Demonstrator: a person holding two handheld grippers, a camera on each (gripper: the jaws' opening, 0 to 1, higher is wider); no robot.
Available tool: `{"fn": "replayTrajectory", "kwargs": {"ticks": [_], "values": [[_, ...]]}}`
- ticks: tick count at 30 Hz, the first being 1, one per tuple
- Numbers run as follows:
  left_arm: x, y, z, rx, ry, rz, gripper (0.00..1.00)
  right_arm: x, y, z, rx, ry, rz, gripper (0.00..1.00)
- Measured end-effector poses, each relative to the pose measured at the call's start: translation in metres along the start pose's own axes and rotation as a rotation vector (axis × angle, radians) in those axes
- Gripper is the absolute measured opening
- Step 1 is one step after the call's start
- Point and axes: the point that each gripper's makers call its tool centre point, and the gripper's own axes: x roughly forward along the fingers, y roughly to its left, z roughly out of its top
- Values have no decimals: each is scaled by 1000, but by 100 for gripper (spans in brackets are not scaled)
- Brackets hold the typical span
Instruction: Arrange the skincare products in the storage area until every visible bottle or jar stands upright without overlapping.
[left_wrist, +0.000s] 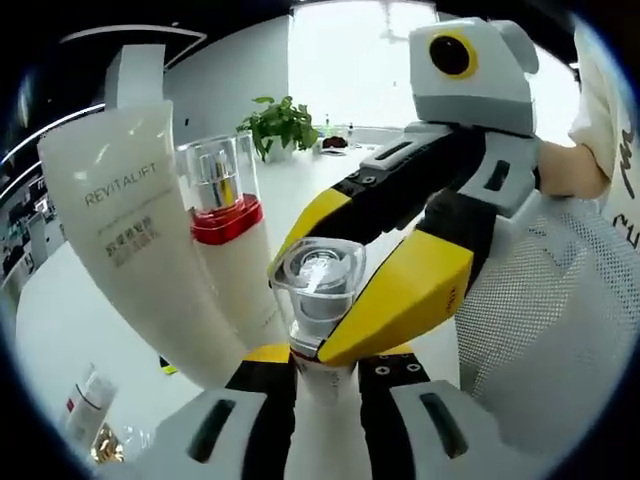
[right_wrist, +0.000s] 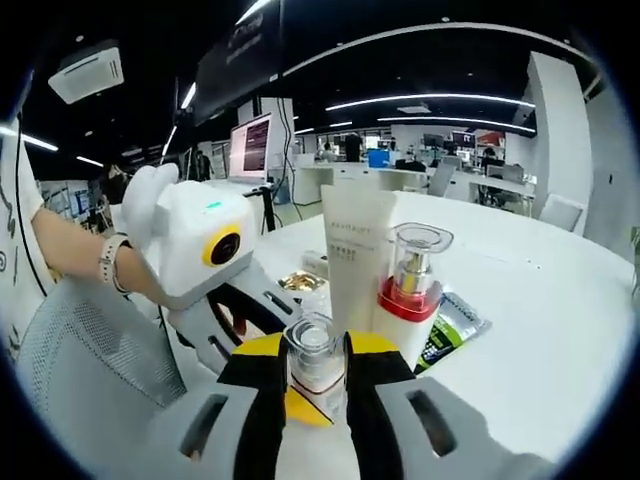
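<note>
Both tongs close on the same clear-capped bottle (left_wrist: 318, 290) above the white worktop (right_wrist: 540, 300): the left tongs (left_wrist: 325, 372) hold its body and the right tongs (right_wrist: 316, 378) grip near its cap. Just beside it stand a white tube (left_wrist: 135, 230) and a red-collared pump bottle (right_wrist: 408, 290), touching each other.

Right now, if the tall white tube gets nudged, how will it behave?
The white tube stands tall on its narrow cap end, so it likely tips easily. It leans beside the red-collared pump bottle, which may topple too. Its soft body would probably dent rather than break.
</note>
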Motion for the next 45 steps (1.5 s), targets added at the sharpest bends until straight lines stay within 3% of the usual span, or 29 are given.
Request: {"fn": "replayTrajectory", "kwargs": {"ticks": [7, 12, 17, 20, 23, 24, 28, 32, 45], "values": [[2, 4, 1, -8, -5, 9, 24, -1, -5, -2, 31, -5, -14, 23], [1, 3, 1, 13, -5, 13, 32, -3, -3, -4, 35, 9, -14, 32], [-3, 0, -10, 45, 56, 2, 34, -12, 2, -11, 69, 36, 24, 36], [-7, 2, -20, 50, 107, 16, 33, -19, 3, -19, 23, 87, 34, 34], [-10, 3, -25, 3, 144, 18, 32, -23, 0, -41, -77, 216, 38, 29], [-11, 1, -28, -40, 160, 8, 32, -23, -1, -46, -84, 240, 37, 28], [-14, -1, -30, -52, 197, 8, 23, -17, 1, -66, -100, 355, 75, 21], [-15, -3, -35, -74, 231, 15, 15, -6, 2, -71, -108, 392, 101, 18], [-5, -6, -31, -81, 228, 8, 15, 1, -1, -81, -103, 444, 117, 12]]}}
